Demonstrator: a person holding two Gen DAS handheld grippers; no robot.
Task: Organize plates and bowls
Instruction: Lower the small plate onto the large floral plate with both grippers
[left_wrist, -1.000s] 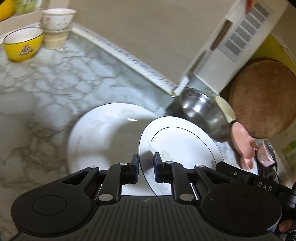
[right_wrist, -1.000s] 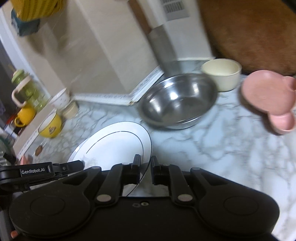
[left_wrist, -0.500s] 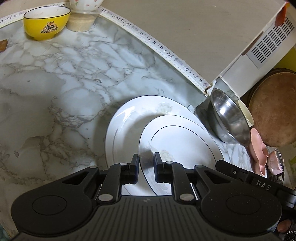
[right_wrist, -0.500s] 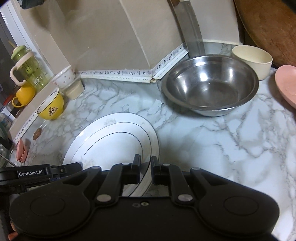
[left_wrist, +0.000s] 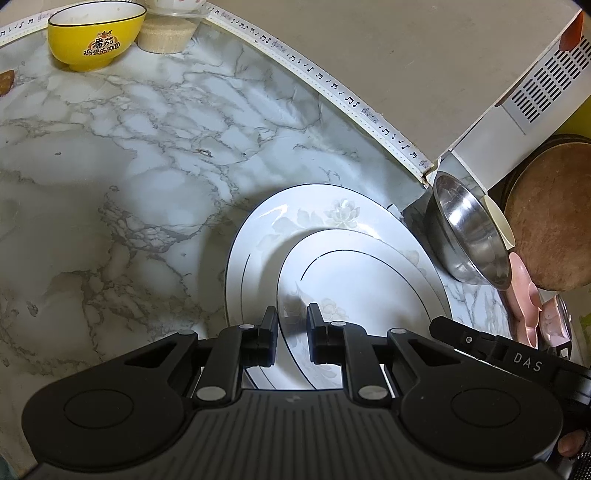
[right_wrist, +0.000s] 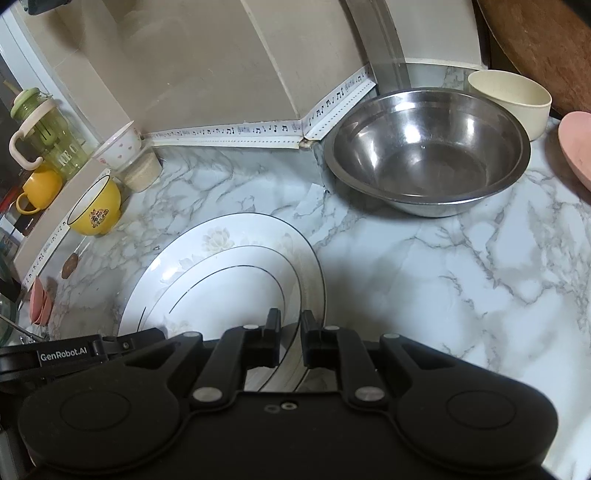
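Gripping opposite rims, the small plate (left_wrist: 369, 284) is clamped by left claw (left_wrist: 291, 334) and right claw (right_wrist: 289, 338) above the large plate (left_wrist: 295, 218) on the counter (left_wrist: 129, 177).

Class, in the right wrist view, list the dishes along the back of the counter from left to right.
Yellow bowl → white cup with hearts → steel bowl → cream bowl → pink dish.

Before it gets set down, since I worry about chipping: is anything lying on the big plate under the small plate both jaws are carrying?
Nothing visible does. The small plate sits over the large plate, whose exposed face is bare. The steel bowl stands off to the side, clear of both plates.
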